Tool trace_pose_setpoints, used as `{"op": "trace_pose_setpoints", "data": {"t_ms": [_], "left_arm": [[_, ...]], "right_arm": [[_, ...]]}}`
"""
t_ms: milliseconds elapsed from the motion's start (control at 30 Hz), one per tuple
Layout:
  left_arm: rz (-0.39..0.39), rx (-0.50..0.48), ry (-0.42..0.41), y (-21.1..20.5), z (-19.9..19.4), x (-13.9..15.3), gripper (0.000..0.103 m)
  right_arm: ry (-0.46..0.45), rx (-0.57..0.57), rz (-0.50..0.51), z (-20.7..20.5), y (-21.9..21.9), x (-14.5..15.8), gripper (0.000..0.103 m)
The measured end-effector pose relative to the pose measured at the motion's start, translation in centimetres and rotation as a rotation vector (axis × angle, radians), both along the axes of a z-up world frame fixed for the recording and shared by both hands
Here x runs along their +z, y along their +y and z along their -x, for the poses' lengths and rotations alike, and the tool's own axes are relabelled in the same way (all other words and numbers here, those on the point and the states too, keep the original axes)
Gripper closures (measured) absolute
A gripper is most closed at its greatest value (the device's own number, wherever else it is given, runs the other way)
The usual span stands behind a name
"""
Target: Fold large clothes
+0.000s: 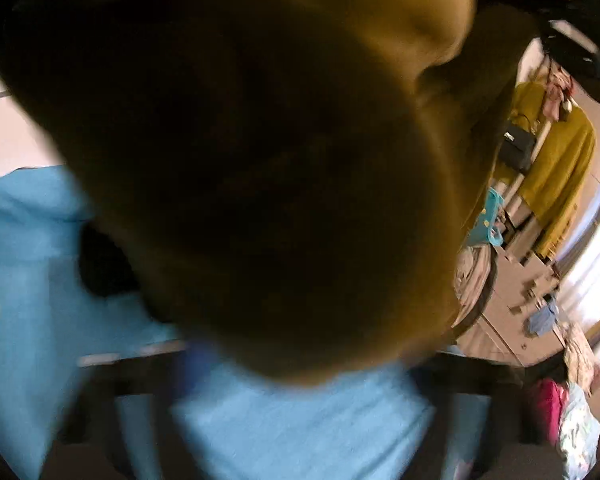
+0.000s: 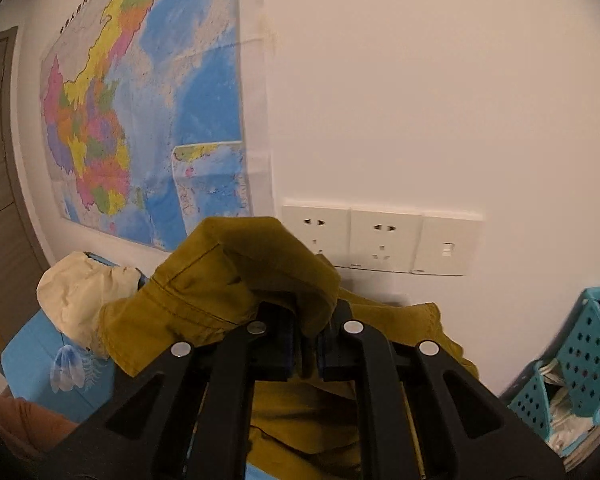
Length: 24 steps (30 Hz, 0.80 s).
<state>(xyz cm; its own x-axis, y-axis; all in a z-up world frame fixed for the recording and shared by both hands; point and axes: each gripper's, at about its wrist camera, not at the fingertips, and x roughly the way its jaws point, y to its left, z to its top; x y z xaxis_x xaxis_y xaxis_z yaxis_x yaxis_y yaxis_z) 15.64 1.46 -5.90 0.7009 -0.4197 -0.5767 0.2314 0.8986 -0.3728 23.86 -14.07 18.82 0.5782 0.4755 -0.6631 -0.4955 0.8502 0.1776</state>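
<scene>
Two wall sockets (image 2: 350, 238), one claw-pinched mustard garment (image 2: 236, 280)

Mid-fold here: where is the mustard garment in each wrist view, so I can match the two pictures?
Left wrist: the mustard garment fills the centre as a dark blur against the lens; the claw itself cannot be seen.
Right wrist: it sits low at centre, bunched over the right claw, which is shut on it, below the sockets.
Shared landmark: the blue sheet under the garment.
</scene>
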Motion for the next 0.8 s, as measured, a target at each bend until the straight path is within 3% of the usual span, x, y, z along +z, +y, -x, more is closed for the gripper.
{"op": "trace_pose_setpoints", "data": {"t_ms": [33,67,233,400,500,633,800], "left_arm": [[0.028,-0.027,0.075,0.1,-1.3,-0.2,0.100],[0.040,-0.024,0.076,0.4,-1.5,0.1,0.100],[0.020,-0.041,-0.186,1.1,1.1,8.9,0.101],[0.025,-0.034,-0.390,2.4,4.8,19.8,0.101],[0.016,-0.003,-0.518,3.0,8.6,25.3,0.101],[-0.051,0.086,-0.682,5.3,16.0,31.0,0.101],[-0.218,0.183,-0.790,7.5,27.1,33.8,0.101]], "right_arm": [[-0.009,-0.024,-0.006,0.3,-0.8,0.6,0.096],[-0.022,-0.048,-0.009,0.6,-1.7,1.4,0.096],[-0.181,-0.137,-0.083,4.1,-6.5,9.5,0.097],[-0.396,-0.124,-0.091,10.1,-8.0,20.2,0.097],[-0.471,-0.116,-0.117,13.6,-8.8,24.4,0.097],[-0.505,-0.087,-0.140,17.7,-9.1,26.9,0.097],[-0.481,0.001,-0.217,22.0,-8.5,26.9,0.097]]}}
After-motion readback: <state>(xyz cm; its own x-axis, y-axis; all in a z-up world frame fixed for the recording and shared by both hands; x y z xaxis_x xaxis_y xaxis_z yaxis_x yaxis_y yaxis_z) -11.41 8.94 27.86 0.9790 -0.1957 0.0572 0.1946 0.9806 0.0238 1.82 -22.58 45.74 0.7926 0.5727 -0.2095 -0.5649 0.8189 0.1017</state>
